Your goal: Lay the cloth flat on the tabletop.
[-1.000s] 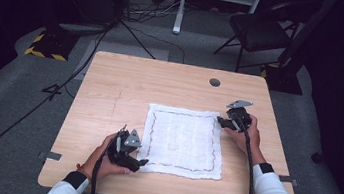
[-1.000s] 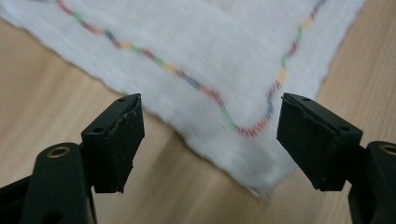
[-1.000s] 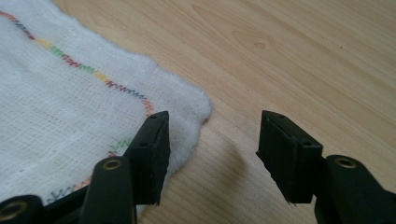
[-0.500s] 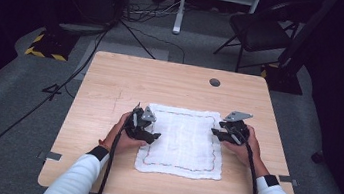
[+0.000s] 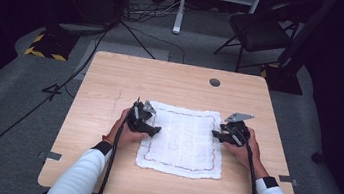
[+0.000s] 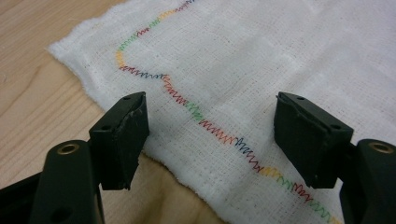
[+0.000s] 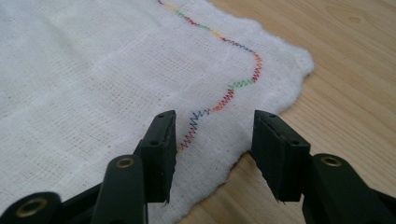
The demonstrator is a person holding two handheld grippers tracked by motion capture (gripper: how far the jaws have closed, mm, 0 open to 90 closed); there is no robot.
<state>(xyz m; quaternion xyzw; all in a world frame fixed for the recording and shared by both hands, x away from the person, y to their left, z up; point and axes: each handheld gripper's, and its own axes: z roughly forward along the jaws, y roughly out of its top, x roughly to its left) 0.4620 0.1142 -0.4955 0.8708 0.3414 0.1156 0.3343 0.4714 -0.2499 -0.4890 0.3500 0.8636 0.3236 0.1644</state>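
While both grippers settle at far corners of white cloth (image 5: 182,138), setup for pinch looks done. Left gripper (image 6: 210,135) has slid up from near corner along left edge; jaws stand apart over stitched border, edge between them, nothing clamped. Right gripper (image 7: 212,149) has shifted little; jaws part-open, have just been closing then easing, cloth edge between them but not pressed. Cloth lies flat mid-table (image 5: 112,79), unmoved. Judgement: both hands now mirrored at far edge, likely next pinch corners and fold toward person.

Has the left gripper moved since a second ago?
Yes. The left gripper has gone from the cloth's near left corner up along its left edge toward the far corner, jaws open.
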